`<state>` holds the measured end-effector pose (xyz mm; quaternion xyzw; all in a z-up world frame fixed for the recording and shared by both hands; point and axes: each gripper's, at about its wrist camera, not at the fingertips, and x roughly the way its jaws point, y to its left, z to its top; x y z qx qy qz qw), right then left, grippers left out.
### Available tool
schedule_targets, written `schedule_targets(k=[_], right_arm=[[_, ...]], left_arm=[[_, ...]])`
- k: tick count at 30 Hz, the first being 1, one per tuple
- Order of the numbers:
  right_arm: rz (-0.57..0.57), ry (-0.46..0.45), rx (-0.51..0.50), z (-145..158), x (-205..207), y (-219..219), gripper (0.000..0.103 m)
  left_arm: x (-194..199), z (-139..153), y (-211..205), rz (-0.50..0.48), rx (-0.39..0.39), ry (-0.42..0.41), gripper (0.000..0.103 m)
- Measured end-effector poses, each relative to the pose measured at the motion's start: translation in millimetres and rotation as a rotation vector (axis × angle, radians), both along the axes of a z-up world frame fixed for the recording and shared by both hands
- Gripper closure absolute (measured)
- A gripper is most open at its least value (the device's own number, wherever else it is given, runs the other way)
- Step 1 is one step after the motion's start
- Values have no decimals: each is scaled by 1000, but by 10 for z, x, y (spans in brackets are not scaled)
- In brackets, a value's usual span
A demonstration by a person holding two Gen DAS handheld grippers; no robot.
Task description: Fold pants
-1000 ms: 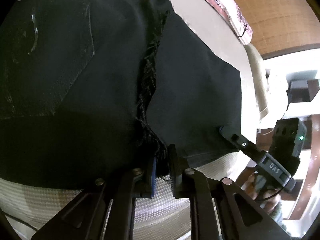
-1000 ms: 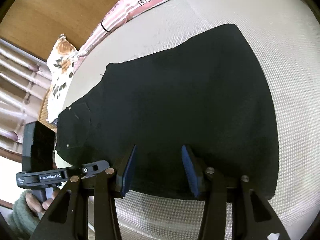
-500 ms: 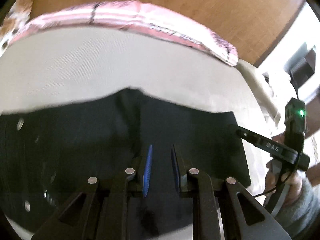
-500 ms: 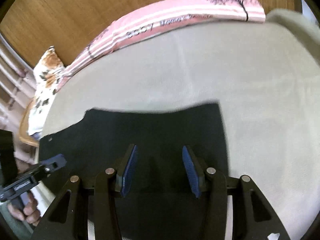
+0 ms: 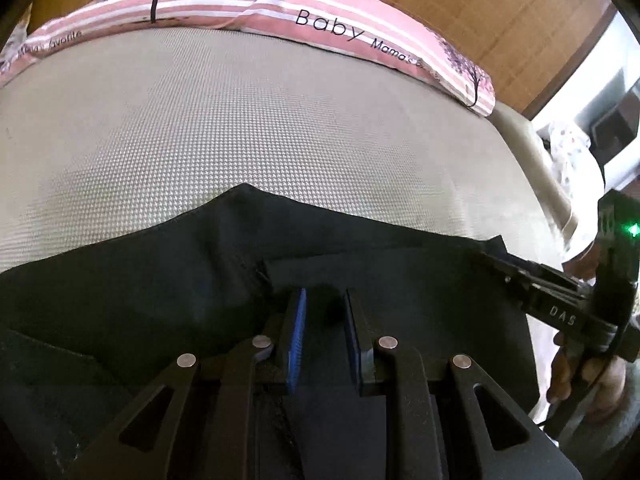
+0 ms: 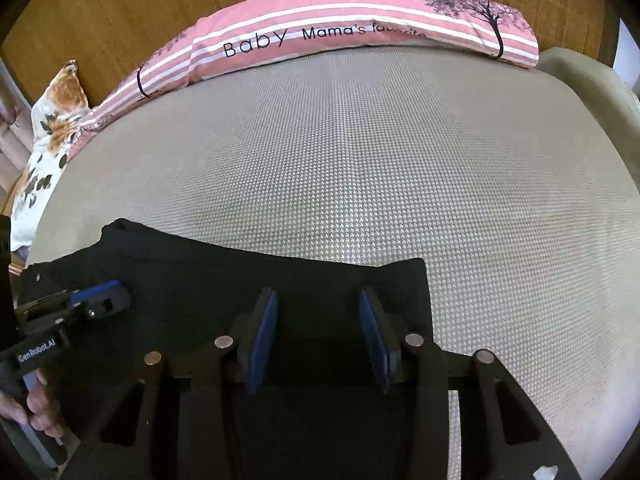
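Note:
Black pants [image 5: 140,288] lie flat on a beige textured mattress [image 5: 280,128]. A second layer of the cloth lies on top, with its edge just ahead of my left gripper [image 5: 325,296]. That gripper's blue pads stand a narrow gap apart, and a ridge of black cloth fills the gap. My right gripper [image 6: 318,296] hovers over the pants [image 6: 200,272] near their right corner. Its jaws are closing, still wide apart, with flat cloth below and nothing pinched. Each gripper shows in the other's view: the right gripper [image 5: 504,266] at the pants' right edge, the left gripper [image 6: 100,300] on the left.
A pink striped pillow [image 5: 320,20] lies along the far edge of the mattress, against a wooden headboard [image 6: 120,8]. A floral cushion [image 6: 52,128] sits at the far left corner. Bare mattress stretches beyond the pants. A person's hand [image 5: 580,380] holds the right gripper's handle.
Both views have tipped up from the spread pants toward the headboard, so the pants now fill only the lower part. My left gripper's pads stand slightly wider than when pinching the frayed hem.

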<state>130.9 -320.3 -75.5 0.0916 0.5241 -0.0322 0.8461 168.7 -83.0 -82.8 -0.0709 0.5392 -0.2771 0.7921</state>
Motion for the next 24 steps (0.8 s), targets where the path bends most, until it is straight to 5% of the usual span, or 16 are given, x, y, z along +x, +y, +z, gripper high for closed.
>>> schedule_targets(k=[4,13,24], right_arm=[[3,3,16,54,-67,13,63],[53,30,44,196,-731,153,64],[120,79,-28,64,-1345,488,62]], left_arm=[[-146,90,-52,-27,69,-52,82],[-941,268,167,-170,62,-92,80],[-1158,75,315,-105,94,-64,77]])
